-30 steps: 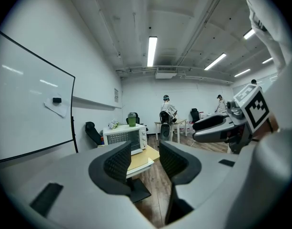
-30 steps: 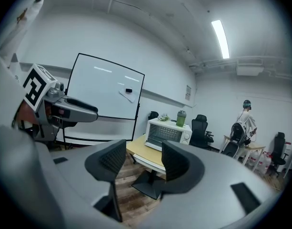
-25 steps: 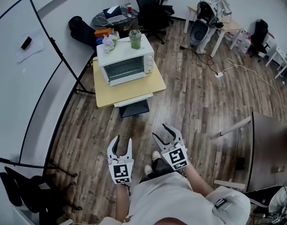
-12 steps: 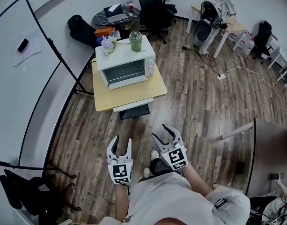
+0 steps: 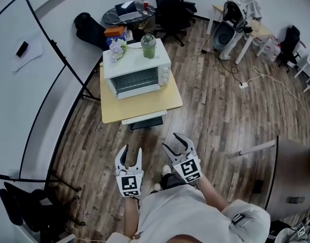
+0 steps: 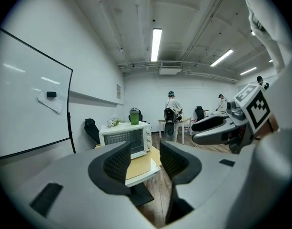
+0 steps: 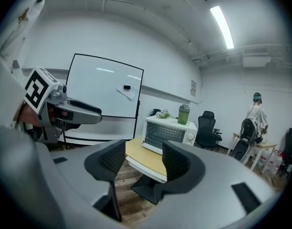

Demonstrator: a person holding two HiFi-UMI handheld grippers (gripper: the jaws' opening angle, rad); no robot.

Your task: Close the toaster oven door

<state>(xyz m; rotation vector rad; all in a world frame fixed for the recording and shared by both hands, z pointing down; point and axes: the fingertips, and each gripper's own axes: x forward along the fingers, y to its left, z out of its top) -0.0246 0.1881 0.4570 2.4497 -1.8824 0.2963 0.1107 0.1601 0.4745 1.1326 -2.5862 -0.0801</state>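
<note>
- The left hand-held gripper [image 5: 132,150], grey with a square-marker cube behind it, is held level over the wooden plank floor [image 5: 215,110]. Its jaws stand only narrowly apart and nothing is between them.
- Straight ahead of this hand-held gripper, and well apart from it, stands the white box-shaped toaster oven [image 5: 137,70]. It sits at the far part of a pale yellow wooden bench [image 5: 139,105]. In the left gripper view the oven [image 6: 126,136] shows just left of the gap between the pads.
- The oven's long axis runs crosswise to both hand-held grippers, slightly slanted. Its glass door [image 5: 136,80] faces back toward them, so it is the nearest face to reach.
- From here I cannot tell whether the door is slightly ajar or already flush. It is close to upright either way.
- A green lidded tumbler [image 5: 148,45] stands on the oven's roof, beyond the door and clear of its swing.
- The right hand-held gripper [image 5: 172,142] has the wider gap. Its jaws have just been opening and hold nothing.
- From this hand-held gripper the oven lies ahead and off to the left, again well apart.
- Neither hand-held gripper is clearly nearer. I judge the left one is better lined up for a straight push on the door, once the gap over the floor and the bench's near edge is crossed.
</note>
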